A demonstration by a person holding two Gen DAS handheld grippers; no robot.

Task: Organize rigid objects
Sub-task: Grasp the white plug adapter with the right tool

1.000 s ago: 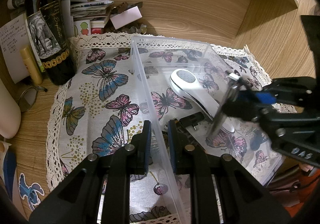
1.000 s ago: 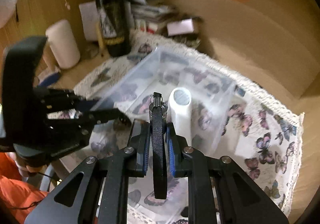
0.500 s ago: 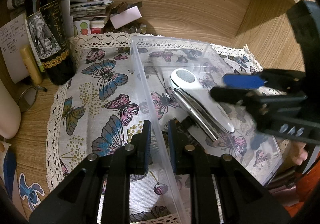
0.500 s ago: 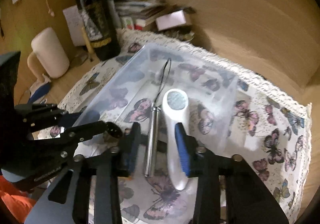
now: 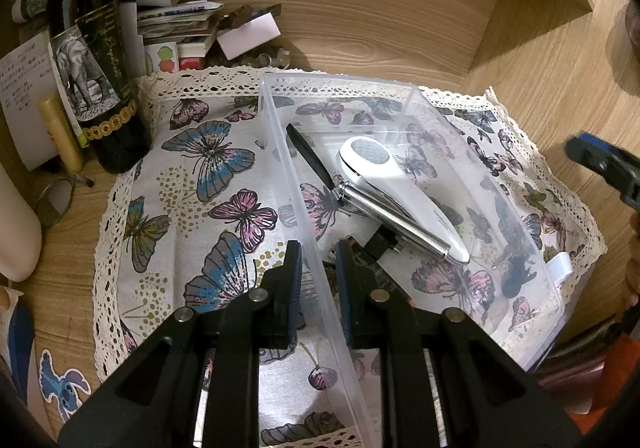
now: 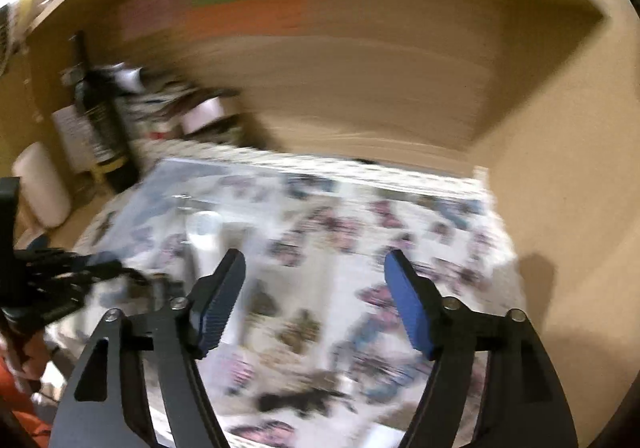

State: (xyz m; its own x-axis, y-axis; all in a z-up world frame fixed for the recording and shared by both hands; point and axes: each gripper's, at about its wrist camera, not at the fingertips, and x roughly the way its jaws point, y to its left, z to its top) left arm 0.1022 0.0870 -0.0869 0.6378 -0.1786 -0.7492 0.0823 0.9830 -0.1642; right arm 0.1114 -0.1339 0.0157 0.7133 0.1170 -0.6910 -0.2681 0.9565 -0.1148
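A wooden desk [image 5: 540,59] with a grained back panel carries a butterfly-printed cloth [image 5: 208,183] edged in cream lace. On the cloth sits a clear plastic bin [image 5: 480,151], rectangular, thin-walled and glossy. The left gripper [image 5: 316,272] straddles the bin's near long wall: one blue-padded finger stands outside it, the other inside, and the two are drawn close on that wall, clamping it.

Inside the bin, just ahead of the inner finger, lies a white handheld device [image 5: 400,191], smooth moulded plastic with an oval head and a tapering handle, its grey dotted face turned up. Touching its left flank lies a slim metal cylinder [image 5: 392,217], polished and reflective, with a flat black strap [image 5: 308,157] running from its far end toward the bin's back corner. A small black object rests beneath the cylinder's near end; what it is cannot be told.

The right gripper [image 6: 314,304] holds nothing, its ridged blue pads spread wide above the cloth to the right of the bin; that view is heavily blurred. A dark glass wine bottle [image 5: 96,79] with an elephant label stands upright off the cloth's left corner.
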